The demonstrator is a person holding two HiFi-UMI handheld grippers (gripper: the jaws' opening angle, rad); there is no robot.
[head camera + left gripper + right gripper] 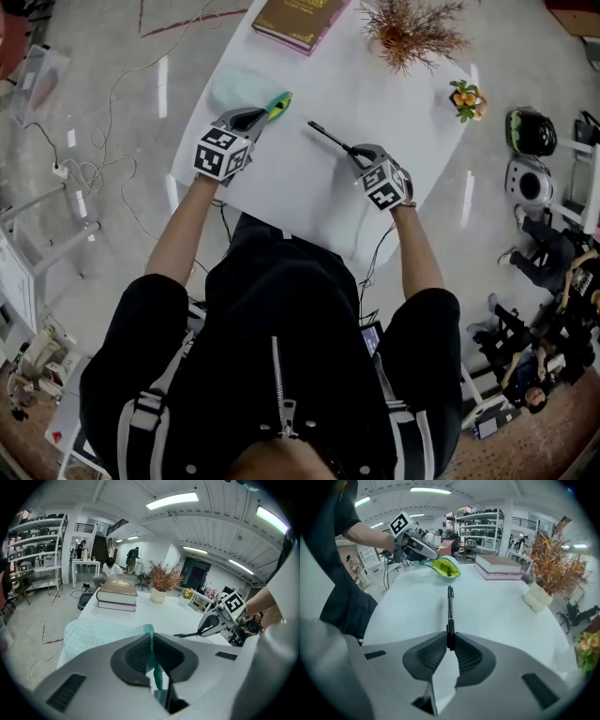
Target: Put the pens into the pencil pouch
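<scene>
A pale teal pencil pouch lies at the far left of the white table, its green-lined mouth raised. My left gripper is shut on the mouth's edge; in the left gripper view the teal zip edge sits pinched between the pads. My right gripper is shut on the tail of a black pen, held off the table with its tip towards the pouch. In the right gripper view the pen sticks out straight ahead towards the open pouch.
A thick book lies at the table's far edge, with a dried plant in a white pot to its right and a small flower pot at the right edge. Cables run over the floor at the left.
</scene>
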